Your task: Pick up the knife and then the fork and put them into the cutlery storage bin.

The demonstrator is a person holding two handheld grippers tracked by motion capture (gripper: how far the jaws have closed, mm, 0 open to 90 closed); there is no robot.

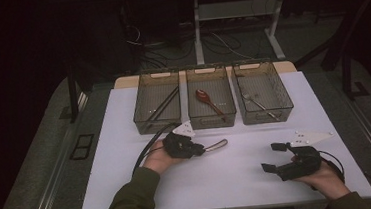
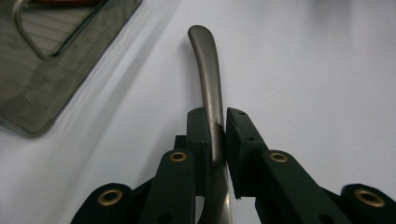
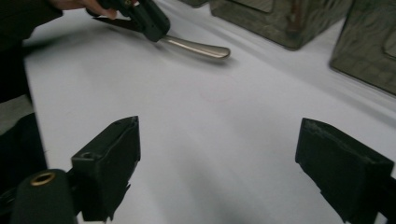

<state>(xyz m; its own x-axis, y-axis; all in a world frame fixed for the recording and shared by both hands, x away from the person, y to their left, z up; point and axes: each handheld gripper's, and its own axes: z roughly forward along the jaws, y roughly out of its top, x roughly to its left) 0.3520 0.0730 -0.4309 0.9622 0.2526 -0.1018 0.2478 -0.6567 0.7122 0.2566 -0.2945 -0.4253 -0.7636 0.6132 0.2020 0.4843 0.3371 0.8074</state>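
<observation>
Left jaws pinched on the metal utensil; sorting part done, this piece not yet binned.

I hold my left gripper (image 1: 200, 150) closed on the metal utensil (image 1: 216, 145), which lies on the white table (image 1: 130, 189) near its middle, short of the three bins at the far edge; my right gripper (image 1: 276, 158) waits wide apart with nothing between its jaws, near the table's right edge; the left bin (image 1: 156, 102) already has dark sticks, the middle bin (image 1: 210, 97) a reddish spoon (image 1: 206, 99), the right bin (image 1: 262, 92) a fork (image 1: 260, 105); I judge this piece remains to be lifted and dropped in; my left gripper view shows the pads (image 2: 198, 135) clamping the handle (image 2: 208, 74) itself, which the high view leaves too small; the right gripper view shows the handle's rounded end (image 3: 198, 47) resting on the table.
</observation>
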